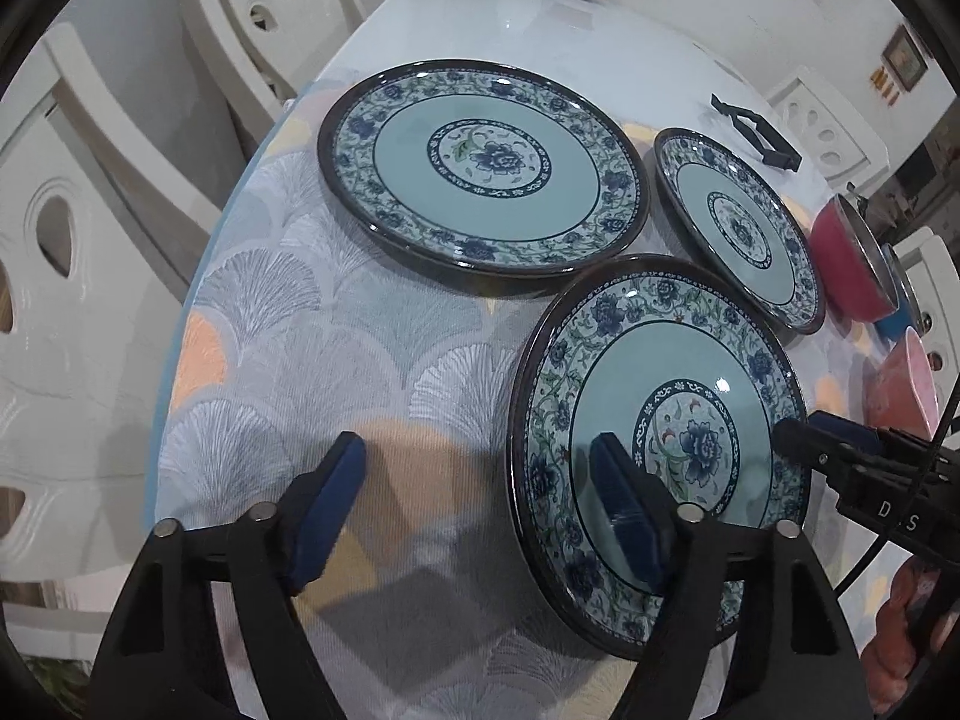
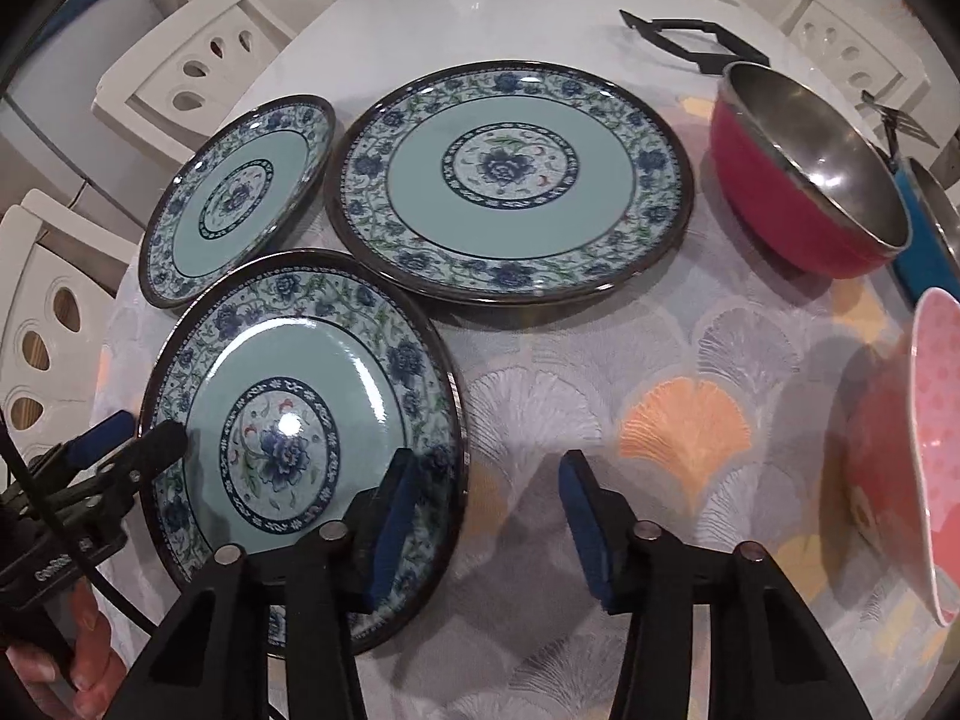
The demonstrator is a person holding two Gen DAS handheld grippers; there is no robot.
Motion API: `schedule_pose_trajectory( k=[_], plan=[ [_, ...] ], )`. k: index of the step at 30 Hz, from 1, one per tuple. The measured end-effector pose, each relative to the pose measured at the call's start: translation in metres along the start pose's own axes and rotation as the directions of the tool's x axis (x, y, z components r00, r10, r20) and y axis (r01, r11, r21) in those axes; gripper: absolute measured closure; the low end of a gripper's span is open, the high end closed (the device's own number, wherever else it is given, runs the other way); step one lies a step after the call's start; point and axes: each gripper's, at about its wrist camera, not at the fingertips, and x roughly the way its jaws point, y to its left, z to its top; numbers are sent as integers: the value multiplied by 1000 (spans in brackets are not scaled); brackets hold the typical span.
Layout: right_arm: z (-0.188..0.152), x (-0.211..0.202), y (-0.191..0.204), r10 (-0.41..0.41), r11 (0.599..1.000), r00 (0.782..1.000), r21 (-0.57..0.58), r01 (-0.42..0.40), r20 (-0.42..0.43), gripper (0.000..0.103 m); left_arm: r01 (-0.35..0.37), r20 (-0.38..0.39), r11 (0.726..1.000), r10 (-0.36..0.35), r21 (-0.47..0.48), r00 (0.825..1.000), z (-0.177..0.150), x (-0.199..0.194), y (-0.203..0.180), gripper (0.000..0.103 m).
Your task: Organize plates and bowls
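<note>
A medium blue-and-teal floral plate (image 1: 660, 420) (image 2: 288, 372) lies nearest on the patterned tablecloth. My left gripper (image 1: 480, 510) (image 2: 141, 438) straddles its left rim, one pad over the plate and the other over the cloth, jaws apart and not pressing. My right gripper (image 2: 489, 531) (image 1: 822, 432) straddles the opposite rim the same way, open. Behind it sit a large matching plate (image 1: 480, 168) (image 2: 510, 180) and a small matching plate (image 1: 744, 228) (image 2: 240, 192). A red steel-lined bowl (image 2: 804, 180) (image 1: 852, 264) and a pink bowl (image 2: 936, 450) (image 1: 906, 384) stand at the right.
A black tool (image 2: 690, 42) lies on the bare white table (image 2: 480, 6) beyond the plates. A blue container (image 2: 924, 252) sits behind the red bowl. White chairs (image 1: 72, 300) ring the table. A person's hand (image 2: 84, 660) holds the left gripper.
</note>
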Motion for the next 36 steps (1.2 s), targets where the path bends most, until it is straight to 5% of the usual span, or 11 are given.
schedule_pose_trajectory(
  k=[4,9,20,29,36],
  plan=[
    [2,1,4,17,1000,1000,-13,-17,2,64,17,8,1000,-17,9,1000,4,1,0,54],
    [4,4,9,50,998,999,-30,-50,-1,66,74,3,997,-74,14,997,7,3,-6,70],
    [0,-9,27,95,992,996,-82,-94,3,67,164,13,986,-164,-29,986,-3,-12,-15,72],
    [-39,-79,33,83,990,994,-116,-74,71,67,202,70,979,-199,-30,977,-29,-73,-18,72],
    [-74,-94,39,84,990,994,-120,-76,64,67,179,47,984,-178,-14,983,-62,-90,-19,72]
  ],
)
